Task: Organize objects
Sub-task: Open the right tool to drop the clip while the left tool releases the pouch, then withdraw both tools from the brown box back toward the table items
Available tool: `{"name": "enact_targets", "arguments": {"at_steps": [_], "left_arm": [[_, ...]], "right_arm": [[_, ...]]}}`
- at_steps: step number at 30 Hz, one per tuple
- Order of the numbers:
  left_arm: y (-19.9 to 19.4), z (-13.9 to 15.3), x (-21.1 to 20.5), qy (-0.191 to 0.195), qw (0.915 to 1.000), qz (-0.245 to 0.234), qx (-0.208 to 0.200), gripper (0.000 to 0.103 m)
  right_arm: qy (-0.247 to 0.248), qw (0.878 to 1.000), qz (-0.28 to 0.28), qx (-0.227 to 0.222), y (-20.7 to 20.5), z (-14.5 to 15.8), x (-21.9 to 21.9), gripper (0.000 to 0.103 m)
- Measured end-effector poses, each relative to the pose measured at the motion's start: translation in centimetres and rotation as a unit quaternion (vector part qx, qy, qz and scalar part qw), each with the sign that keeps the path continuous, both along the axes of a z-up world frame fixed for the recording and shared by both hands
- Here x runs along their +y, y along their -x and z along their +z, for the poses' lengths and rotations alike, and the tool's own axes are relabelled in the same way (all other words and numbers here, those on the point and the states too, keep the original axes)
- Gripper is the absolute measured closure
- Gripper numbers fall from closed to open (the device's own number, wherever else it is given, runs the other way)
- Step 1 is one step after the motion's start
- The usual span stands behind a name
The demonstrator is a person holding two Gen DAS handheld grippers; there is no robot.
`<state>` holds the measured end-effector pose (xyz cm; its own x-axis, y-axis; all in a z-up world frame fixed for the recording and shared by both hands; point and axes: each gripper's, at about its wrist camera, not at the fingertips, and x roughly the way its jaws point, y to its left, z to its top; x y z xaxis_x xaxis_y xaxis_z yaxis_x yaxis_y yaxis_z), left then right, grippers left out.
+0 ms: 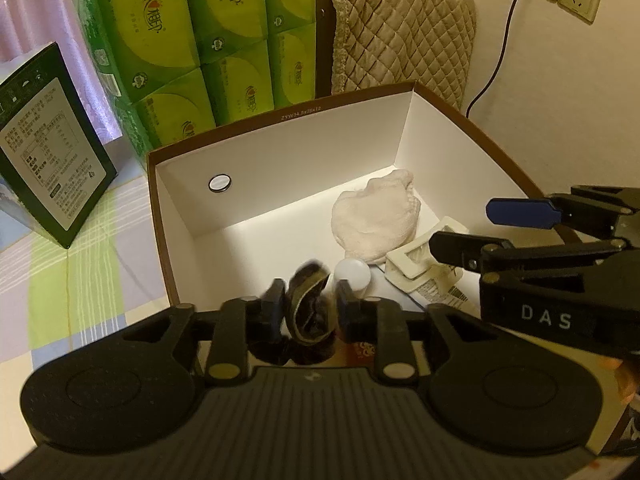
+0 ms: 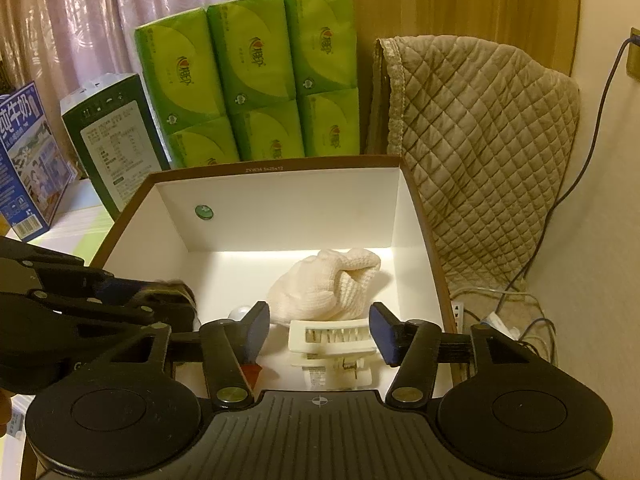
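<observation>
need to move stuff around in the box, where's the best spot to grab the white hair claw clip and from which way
Probably grip the white plastic hair claw clip across its long rectangular frame, coming from above. It lies flat on the floor of the white-lined cardboard box, close under the open right hand-held gripper, beside the cream knitted cloth, so the box walls likely block a side approach.

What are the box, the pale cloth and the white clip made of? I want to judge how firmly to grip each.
Box: looks like cardboard, matte white inside, brown outside, with thin straight folded walls. Cloth: soft knit, seemingly cotton or wool; ribbed texture, crumpled. Clip: apparently hard plastic, smooth off-white, with moulded teeth and a small metal spring.
</observation>
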<state>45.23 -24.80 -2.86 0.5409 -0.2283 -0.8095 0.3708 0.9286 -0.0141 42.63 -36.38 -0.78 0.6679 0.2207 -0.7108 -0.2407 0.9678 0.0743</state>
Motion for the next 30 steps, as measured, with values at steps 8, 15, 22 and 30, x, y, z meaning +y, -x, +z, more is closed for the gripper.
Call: {"name": "enact_targets", "arguments": {"at_steps": [8,15,22,30], "left_arm": [[1.0,0.9,0.7,0.005,0.9998,0.007,-0.016,0.041],[3.1,2.4,1.6,0.021,0.9994,0.011,-0.024,0.023],[6.0,4.4,3.1,0.040,0.9983,0.024,-0.034,0.014],[10.1,6.2,5.6,0.053,0.9966,0.047,-0.042,0.014]], "right_arm": [[-0.020,1.000,-0.012,-0.002,1.8,1.1,-0.8,0.034],[-0.039,0.999,-0.024,-0.003,4.5,2.4,-1.5,0.030],[-0.034,0.999,-0.019,-0.012,7.0,3.7,-1.4,0.030],[-0.043,0.999,-0.016,-0.015,10.1,4.7,-1.0,0.030]]}}
